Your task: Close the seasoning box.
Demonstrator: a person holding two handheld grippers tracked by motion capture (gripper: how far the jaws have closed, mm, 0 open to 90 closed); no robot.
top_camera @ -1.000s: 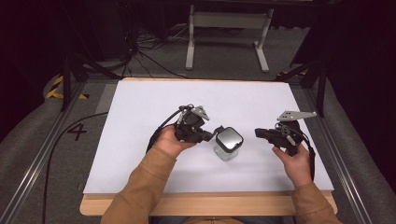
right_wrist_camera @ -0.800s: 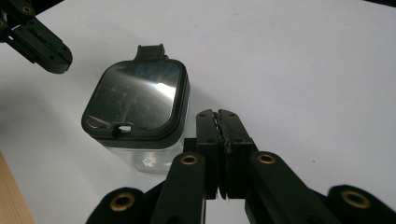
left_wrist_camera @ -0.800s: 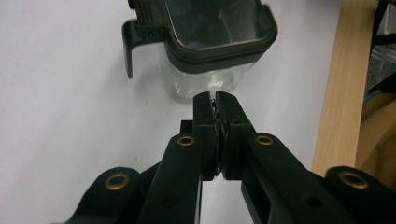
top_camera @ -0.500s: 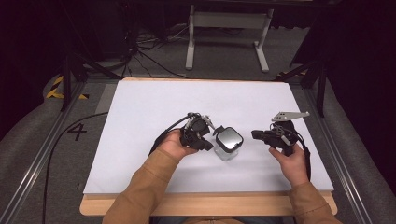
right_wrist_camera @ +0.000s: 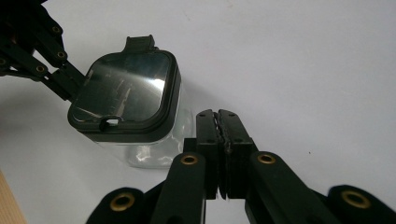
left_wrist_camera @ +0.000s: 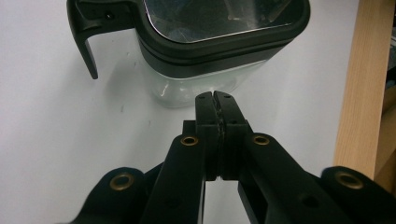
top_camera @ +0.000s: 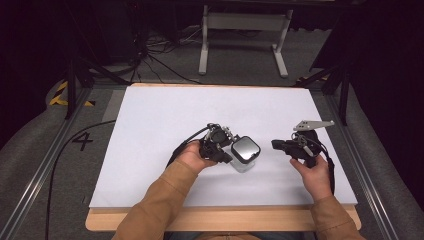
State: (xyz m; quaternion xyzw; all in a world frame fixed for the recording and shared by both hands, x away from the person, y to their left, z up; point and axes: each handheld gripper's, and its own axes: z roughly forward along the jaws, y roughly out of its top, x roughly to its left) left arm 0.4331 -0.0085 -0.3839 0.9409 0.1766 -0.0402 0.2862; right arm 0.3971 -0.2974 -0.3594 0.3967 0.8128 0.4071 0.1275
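Item: clear lidded container (top_camera: 244, 154) mid-table; our left gripper (top_camera: 223, 145), jaws together, touches its left side, our right gripper (top_camera: 278, 145), jaws together, waits apart; next, we judge, opening jaws to grasp.

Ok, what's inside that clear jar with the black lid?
The jar's clear lower wall shows nothing inside, though it is hard to be sure. The shiny lid covers the upper part.

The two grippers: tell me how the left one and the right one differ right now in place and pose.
1. The left gripper sits right up against the clear container; the right gripper is off to the container's other side with bare table between them.
2. The right gripper carries a grey three-cornered plate on top; none is seen on the left gripper.

Shared: both have their jaws pressed together on nothing, and both point at the container.
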